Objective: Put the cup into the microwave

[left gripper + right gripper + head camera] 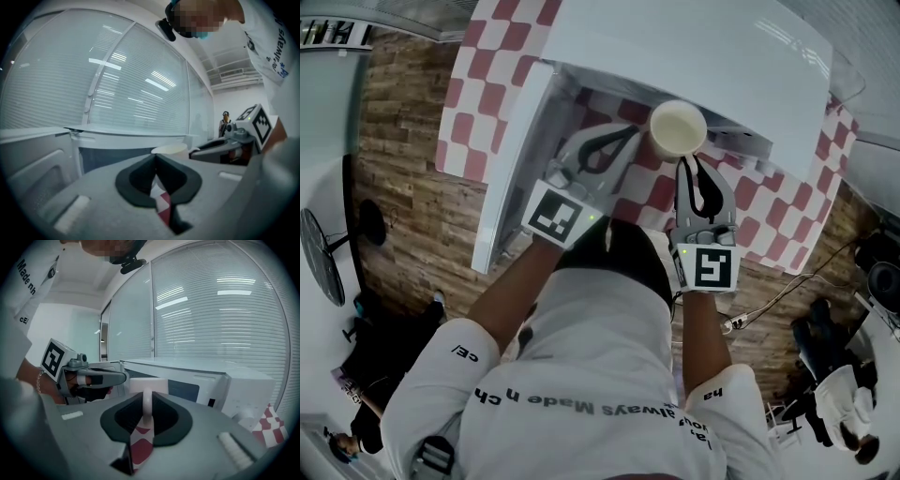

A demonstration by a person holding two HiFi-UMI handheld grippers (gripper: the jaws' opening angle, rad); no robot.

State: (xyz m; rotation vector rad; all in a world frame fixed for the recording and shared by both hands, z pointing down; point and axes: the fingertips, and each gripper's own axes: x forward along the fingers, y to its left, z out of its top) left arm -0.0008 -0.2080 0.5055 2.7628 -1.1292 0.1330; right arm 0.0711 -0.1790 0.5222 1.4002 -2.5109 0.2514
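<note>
At the front of the one white microwave (694, 56), whose door (511, 178) stands swung open to the near left, there is one cup (678, 128) and two hand-held grippers. The cup is cream-white and upright: its long axis runs vertically, its open mouth faces up toward the head camera, and its handle points near, toward the person. The right gripper (686, 167) has its jaws closed on that handle, and its own view shows the thin white loop pinched between the dark pads with the cup body just beyond. Held this way, the cup hangs above the red-and-white checked cloth (478, 112), right at the microwave's open front; it seems to be at the mouth of the cavity, though I cannot tell from above whether it has crossed inside. The left gripper (630, 133) sits just to the left of the cup, apart from it, and points toward the same opening. Its jaws are pressed together with nothing between them, and only checked cloth shows through the gap below. Both grippers lie side by side, near each other, each with its marker cube on the near end.
</note>
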